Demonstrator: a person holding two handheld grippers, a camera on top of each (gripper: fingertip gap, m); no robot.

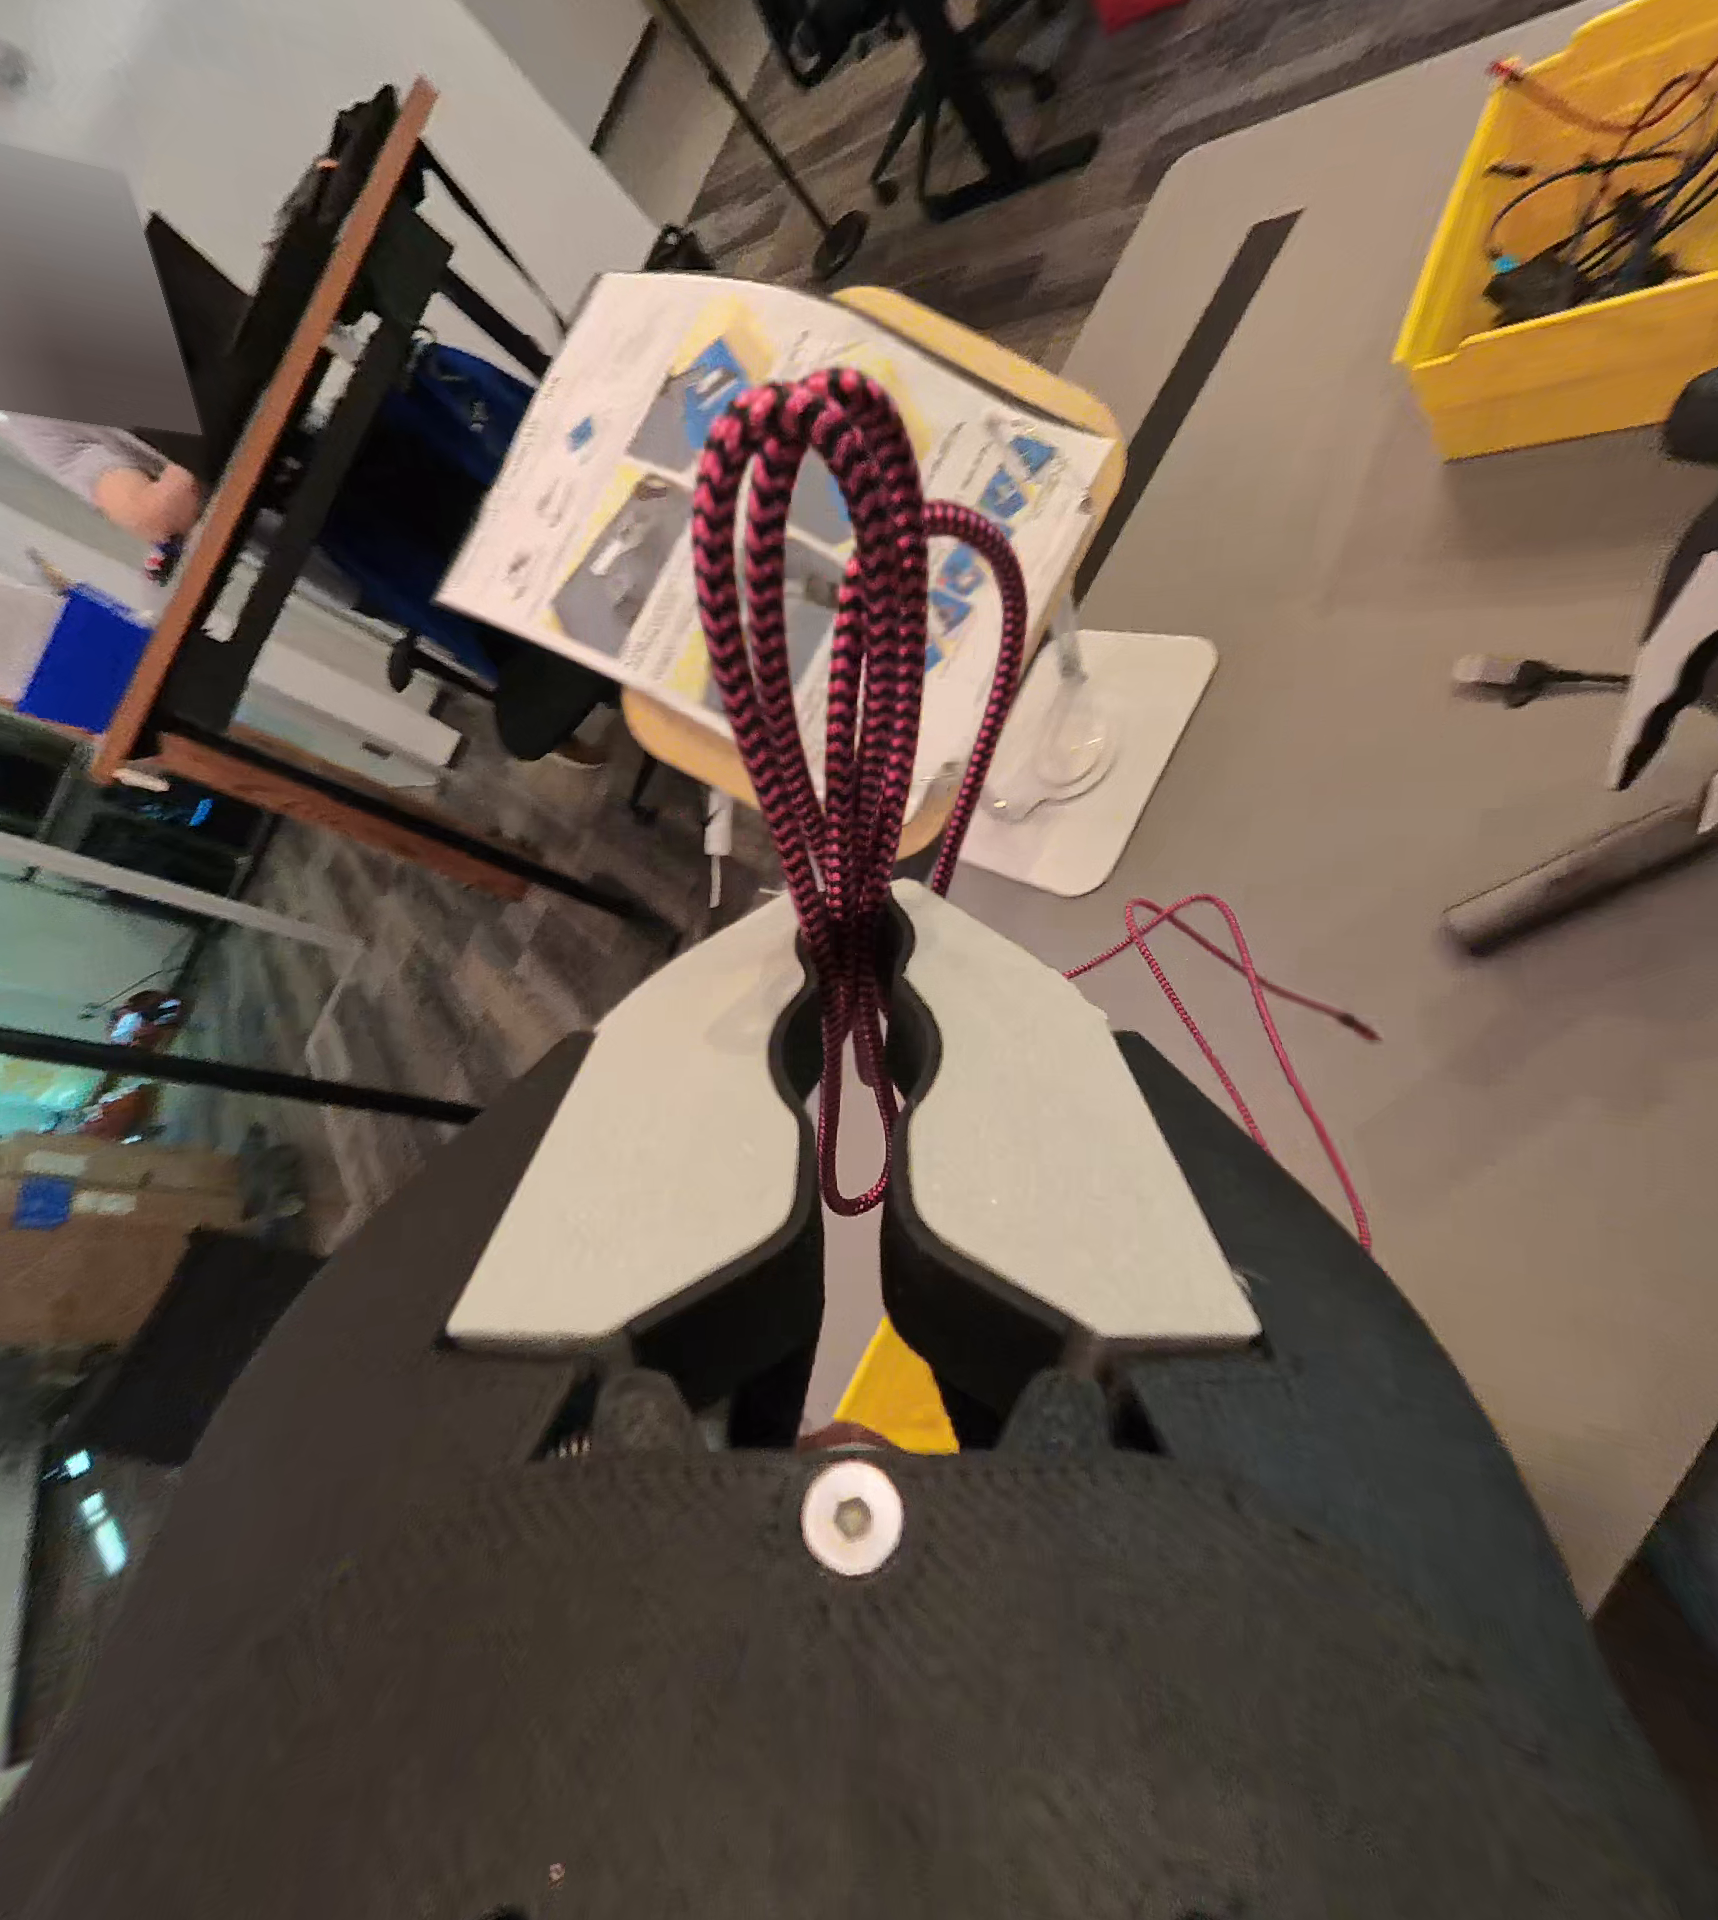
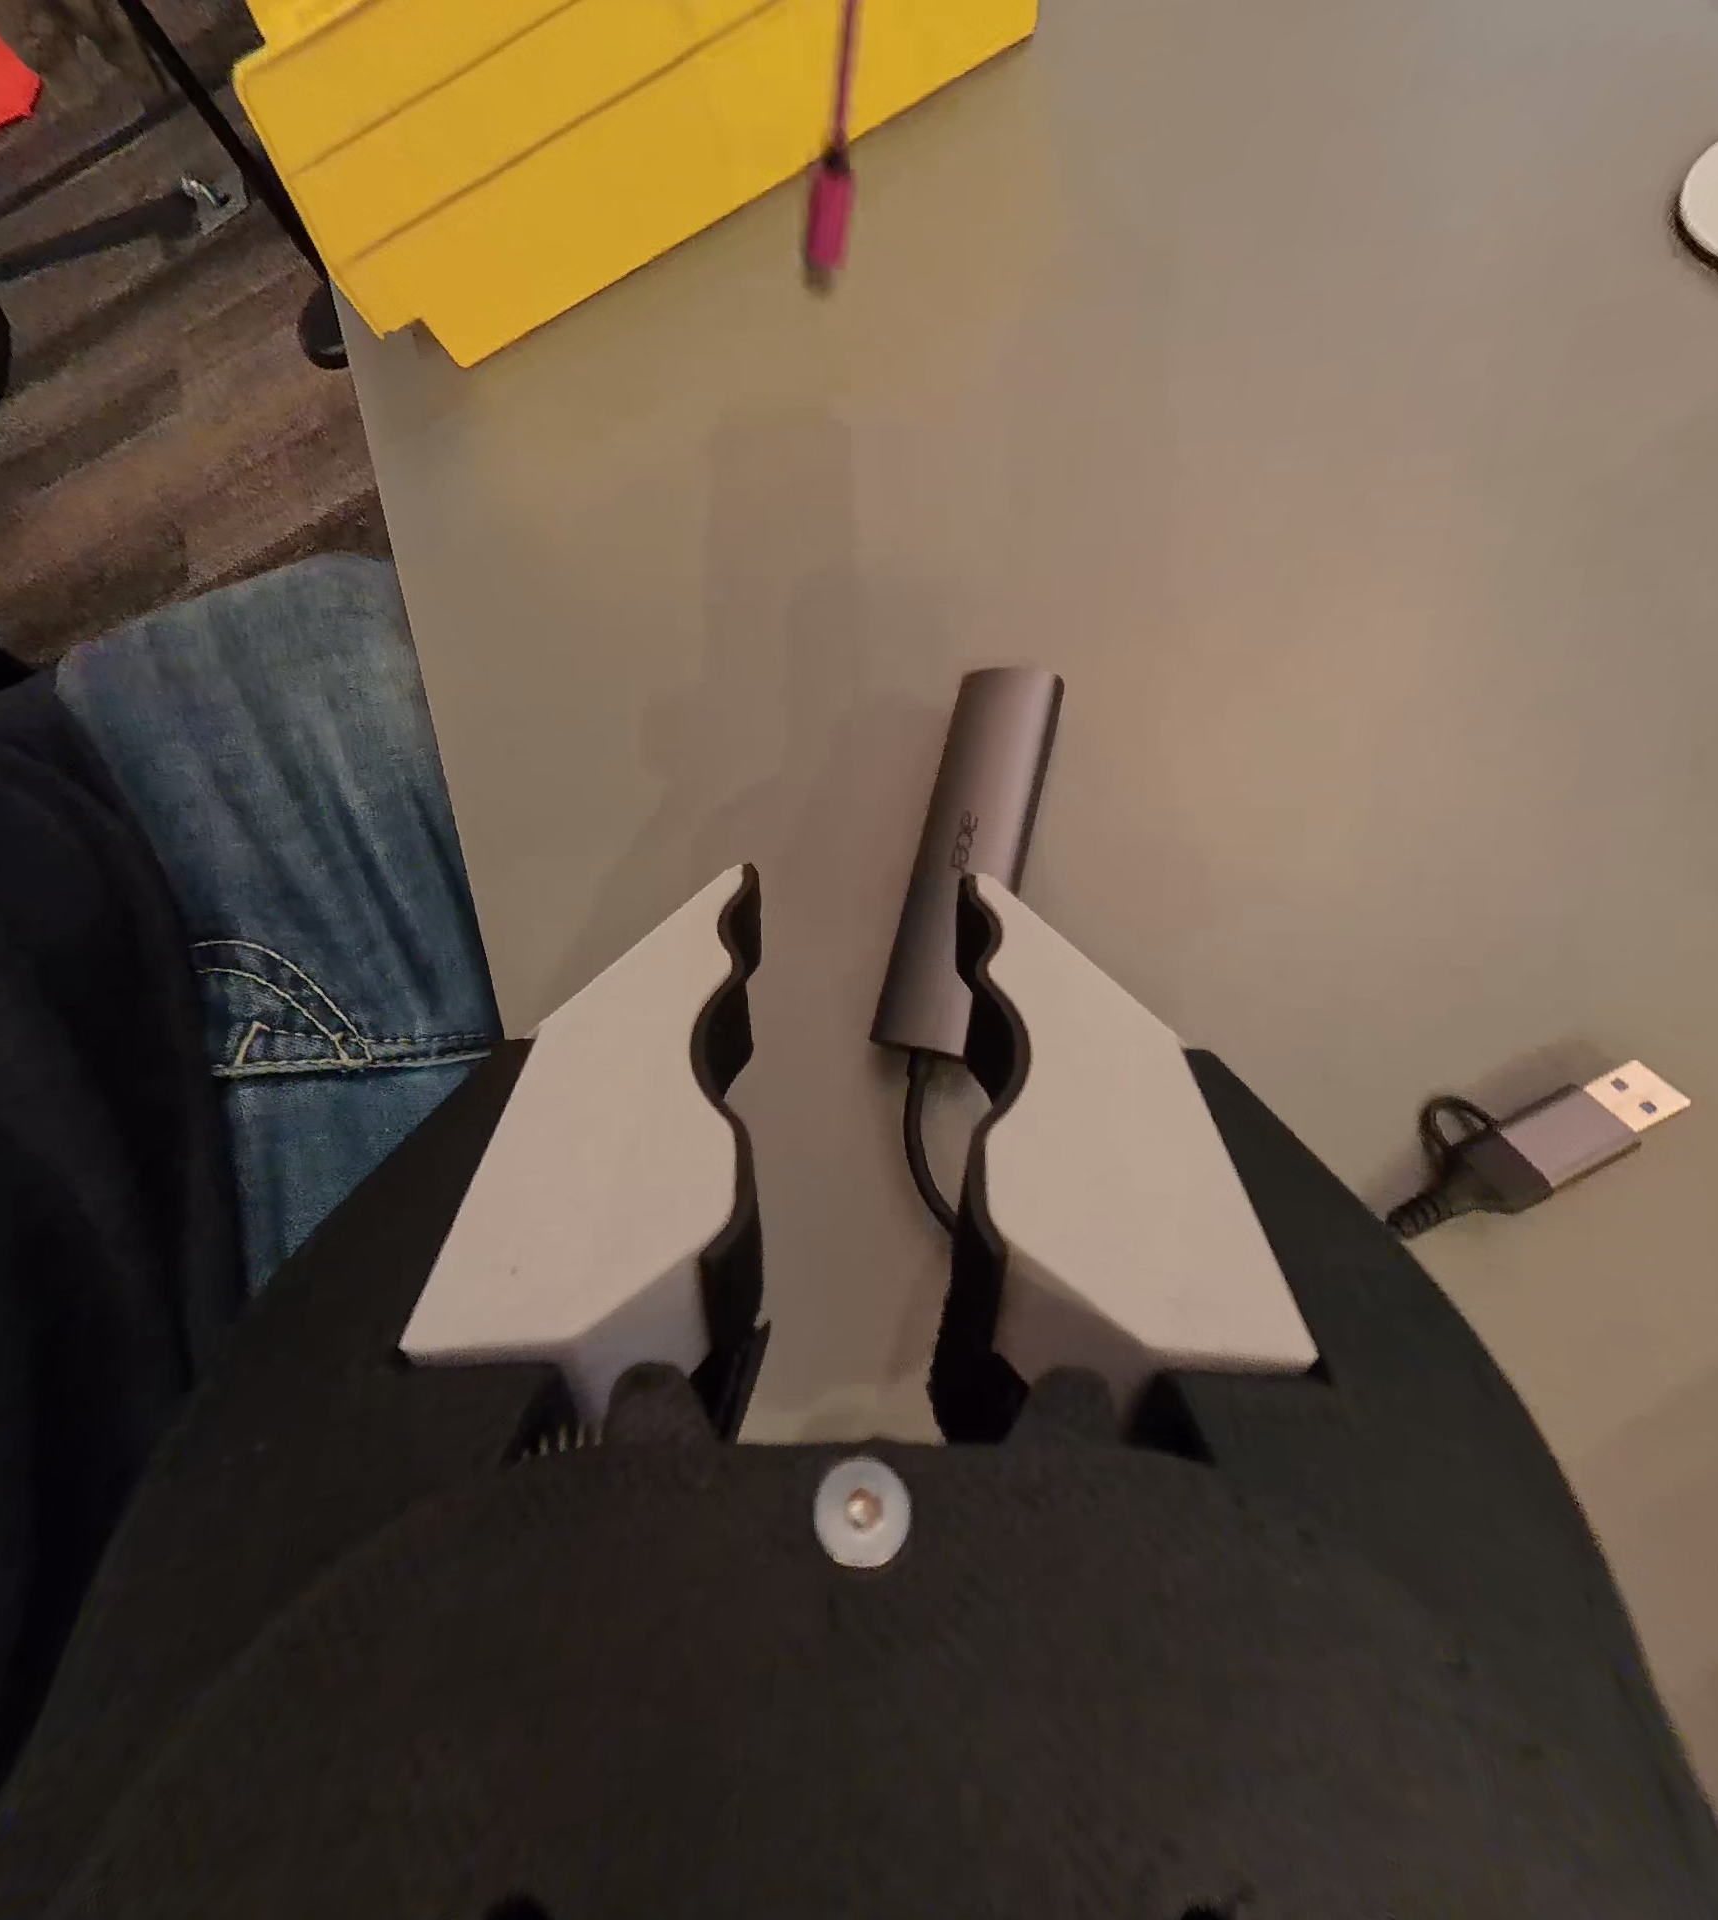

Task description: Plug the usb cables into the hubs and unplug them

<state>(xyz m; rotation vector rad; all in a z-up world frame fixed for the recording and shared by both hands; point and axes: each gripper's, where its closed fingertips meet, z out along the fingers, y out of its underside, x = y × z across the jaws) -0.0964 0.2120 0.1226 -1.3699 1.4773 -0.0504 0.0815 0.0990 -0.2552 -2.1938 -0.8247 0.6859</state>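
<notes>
My left gripper (image 1: 855, 925) is shut on several loops of a pink-and-black braided usb cable (image 1: 813, 582), held up above the grey table. The cable's tail trails down to the table, where one end (image 1: 1354, 1027) lies. My right gripper (image 2: 860, 883) is open and empty just above the table; it also shows in the left wrist view (image 1: 1686, 727). A grey usb hub (image 2: 980, 821) lies on the table just beyond and beside my right gripper's right finger (image 2: 1073, 1049). The hub's own lead ends in a usb plug (image 2: 1582, 1127) to the right. A pink connector (image 2: 827, 213) hangs in the air ahead.
A yellow bin (image 1: 1603, 239) with several cables stands at the table's far side; it also shows in the right wrist view (image 2: 564, 156). A printed sheet (image 1: 626, 520) stands on a white stand base (image 1: 1094, 769). A person's jeans-clad leg (image 2: 294, 862) is by the table edge. About 45 centimeters separates my left fingertips from my right. The grey usb hub (image 2: 980, 821) sits 6 centimeters or so from the ends of my right fingers. It turns up in the left wrist view (image 1: 1549, 877) as well.
</notes>
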